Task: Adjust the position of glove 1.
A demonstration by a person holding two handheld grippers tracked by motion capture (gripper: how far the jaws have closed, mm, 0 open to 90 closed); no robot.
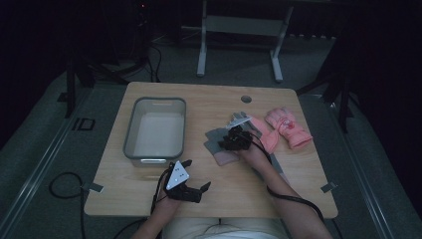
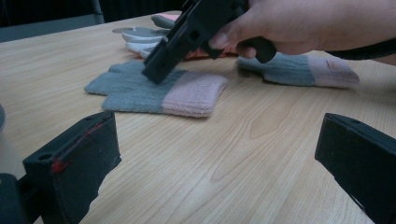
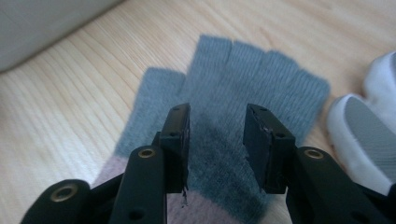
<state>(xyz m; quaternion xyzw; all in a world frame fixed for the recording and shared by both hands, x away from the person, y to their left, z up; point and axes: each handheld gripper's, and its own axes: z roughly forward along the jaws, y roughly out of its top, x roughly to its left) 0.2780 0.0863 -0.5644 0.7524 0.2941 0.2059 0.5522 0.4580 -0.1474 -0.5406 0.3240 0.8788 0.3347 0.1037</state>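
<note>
A grey knit glove with a pale pink cuff (image 1: 215, 145) (image 2: 140, 88) (image 3: 247, 79) lies flat near the table's middle. My right gripper (image 1: 230, 141) (image 3: 217, 140) points down onto its palm. Its jaws stand a little apart, tips at the fabric, and the knit between them lies flat and unpinched. From the left gripper view the right gripper's black jaw tip (image 2: 161, 70) touches the glove's back. A second grey and pink glove (image 2: 299, 70) lies under the right hand. My left gripper (image 1: 197, 174) (image 2: 219, 158) rests wide open near the front edge, holding nothing.
A grey plastic bin (image 1: 155, 130) (image 3: 42, 23) stands at the left of the table. A white and grey glove (image 1: 239, 119) (image 3: 369, 126) lies just beyond the right gripper. A pink pair of gloves (image 1: 288, 127) sits at the right.
</note>
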